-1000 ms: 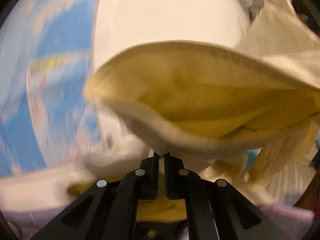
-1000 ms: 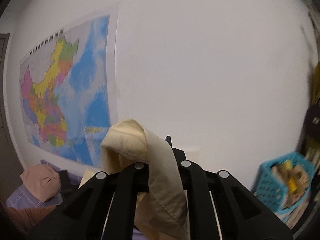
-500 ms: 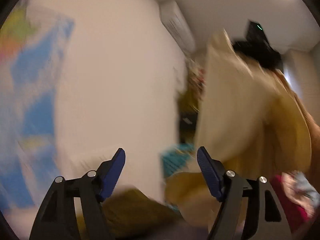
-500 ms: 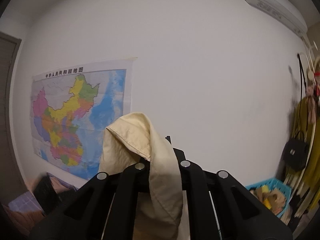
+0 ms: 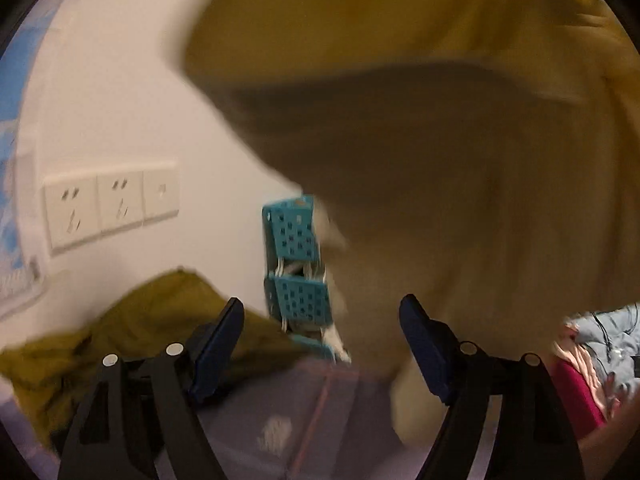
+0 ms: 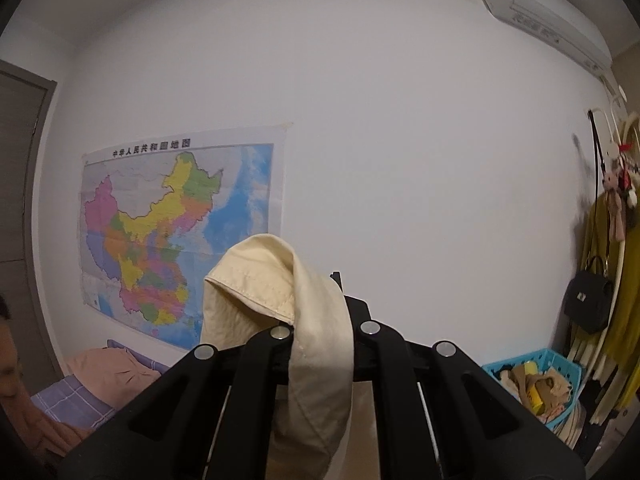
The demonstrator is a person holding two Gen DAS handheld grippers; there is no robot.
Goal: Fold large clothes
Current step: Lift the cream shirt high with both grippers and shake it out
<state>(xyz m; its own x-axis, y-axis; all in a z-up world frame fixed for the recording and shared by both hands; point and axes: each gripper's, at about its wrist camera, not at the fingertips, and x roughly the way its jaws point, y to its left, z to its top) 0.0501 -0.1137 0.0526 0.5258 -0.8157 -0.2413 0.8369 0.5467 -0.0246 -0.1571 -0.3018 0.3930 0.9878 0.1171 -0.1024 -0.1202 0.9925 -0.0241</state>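
Note:
A large cream garment (image 5: 460,160) hangs blurred across the top and right of the left wrist view. My left gripper (image 5: 320,340) stands wide, its jaws opening, with nothing between its blue pads (image 5: 218,344); the cloth hangs just beyond the right pad. In the right wrist view a hemmed fold of the cream garment (image 6: 272,280) bulges up over my right gripper (image 6: 324,312), which is shut on it. The cloth drapes down between the arms and hides the fingertips.
An olive garment (image 5: 140,332) lies on a lilac checked sheet (image 5: 300,420) by wall sockets (image 5: 108,204). Stacked teal baskets (image 5: 296,268) stand behind. A wall map (image 6: 172,232), pink pillow (image 6: 112,372), filled teal basket (image 6: 532,376) and black bag (image 6: 588,300) show ahead.
My left gripper let go of the cream cloth, opened wide and swung toward the sockets and baskets. My right gripper rose with the cloth still held.

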